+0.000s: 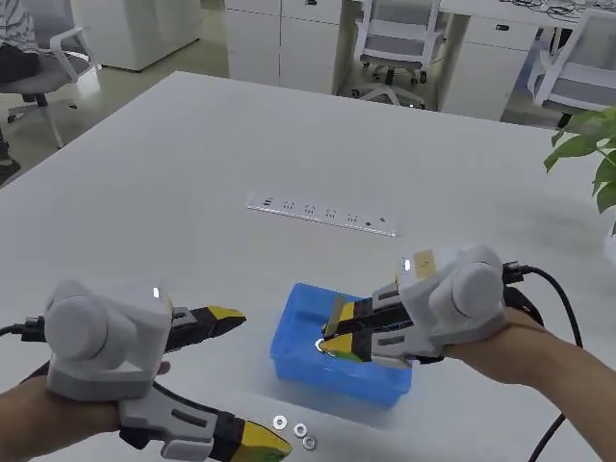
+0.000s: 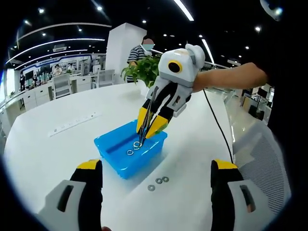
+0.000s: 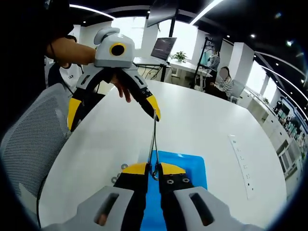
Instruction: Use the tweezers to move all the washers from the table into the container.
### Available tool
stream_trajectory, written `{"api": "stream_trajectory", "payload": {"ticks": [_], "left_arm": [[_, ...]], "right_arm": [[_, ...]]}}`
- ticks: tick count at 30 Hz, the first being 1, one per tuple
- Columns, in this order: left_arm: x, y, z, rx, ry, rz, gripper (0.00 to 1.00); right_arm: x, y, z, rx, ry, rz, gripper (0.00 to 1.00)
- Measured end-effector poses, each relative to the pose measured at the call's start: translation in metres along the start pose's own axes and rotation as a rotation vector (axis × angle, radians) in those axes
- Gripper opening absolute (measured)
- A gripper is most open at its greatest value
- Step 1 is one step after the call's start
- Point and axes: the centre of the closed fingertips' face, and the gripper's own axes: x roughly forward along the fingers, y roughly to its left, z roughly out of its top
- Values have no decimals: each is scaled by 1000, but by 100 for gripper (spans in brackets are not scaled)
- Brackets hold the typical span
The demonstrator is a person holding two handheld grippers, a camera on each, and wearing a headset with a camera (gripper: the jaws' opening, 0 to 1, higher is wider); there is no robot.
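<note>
A blue container [image 1: 289, 361] [image 2: 113, 154] [image 3: 185, 166] sits on the white table in front of me. My right gripper [image 1: 337, 332] [image 2: 150, 126] [image 3: 153, 169] is shut on thin metal tweezers [image 2: 146, 122] [image 3: 153, 144], whose tips reach down into the container beside two washers [image 2: 133, 149] on its floor. Three more washers [image 1: 298, 430] [image 2: 159, 182] [image 3: 119, 173] lie on the table by the container's near side. My left gripper [image 1: 245, 377] [image 2: 156, 166] [image 3: 113, 109] is open and holds nothing, just left of the container above those washers.
A white power strip [image 1: 320, 214] [image 2: 72, 124] [image 3: 242, 163] lies beyond the container. A green plant [image 1: 592, 144] [image 2: 142, 72] stands at the table's right edge. Office chairs [image 1: 395, 48] and cabinets stand past the far edge. The right gripper's black cable [image 1: 558, 298] trails along the table.
</note>
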Motion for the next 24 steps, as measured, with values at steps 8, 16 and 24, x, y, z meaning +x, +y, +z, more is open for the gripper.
{"api": "stream_trajectory", "payload": {"ticks": [8,16,24], "left_arm": [[1,2,1,11,0,6,99],[4,7,3,21,9,11,98],[8,11,3,22,12,4,95]], "right_arm": [[6,-7,-6,-3,1,-2,9],[15,-13,-13,7,4,5,9],[23,-19,-22,22,10,9,9]]}}
